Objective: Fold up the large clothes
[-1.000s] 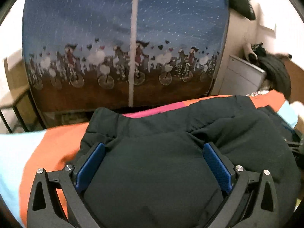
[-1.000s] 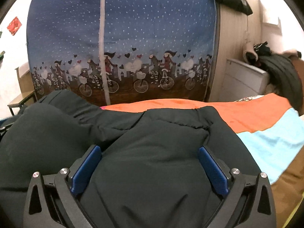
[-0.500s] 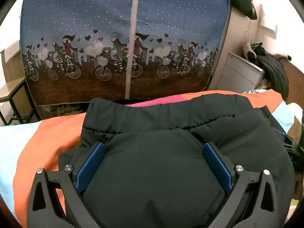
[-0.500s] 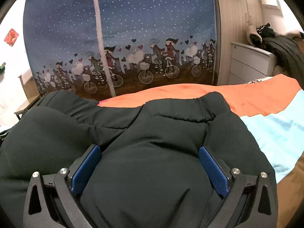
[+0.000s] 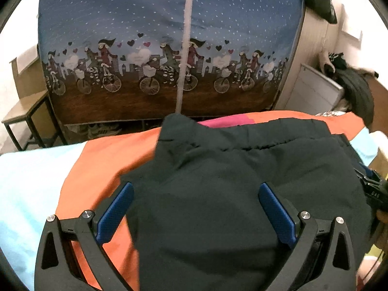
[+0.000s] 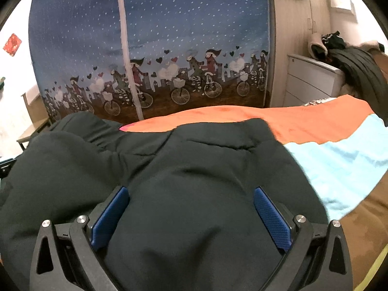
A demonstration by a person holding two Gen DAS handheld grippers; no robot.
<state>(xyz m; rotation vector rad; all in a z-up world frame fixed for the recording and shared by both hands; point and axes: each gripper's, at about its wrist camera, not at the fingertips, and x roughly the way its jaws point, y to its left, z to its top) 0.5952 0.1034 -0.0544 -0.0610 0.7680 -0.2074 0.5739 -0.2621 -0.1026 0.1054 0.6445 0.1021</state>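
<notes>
Fabric fills the space between both sets of jaws: the dark garment (image 5: 230, 181) lies on the bed (image 5: 101, 150), across its orange band, with its elastic waistband toward the far edge, nearest the printed wardrobe (image 5: 169, 48). Your left gripper (image 5: 194, 206) sits over the garment's left side with jaws spread wide; the blue pads (image 5: 115, 212) stand well apart and the cloth runs between them, but whether anything is pinched I cannot tell, since the cloth hides what lies under it. Your right gripper (image 6: 191, 208) is over the garment's right side in the same posture, jaws wide and cloth bulging up between the pads, with a thick roll of fabric off to its left. That symmetry makes sense: with one gripper at each side you can keep so wide a piece square and carry a fold evenly. The puffed, rounded look suggests a doubled layer, so I judge a fold is under way rather than finished. The waistband's left corner (image 5: 177, 123) stands up off the bed, likely slack that wants smoothing. A bedside chest (image 6: 312, 77) piled with dark clothes stands far right, clear of your work.
</notes>
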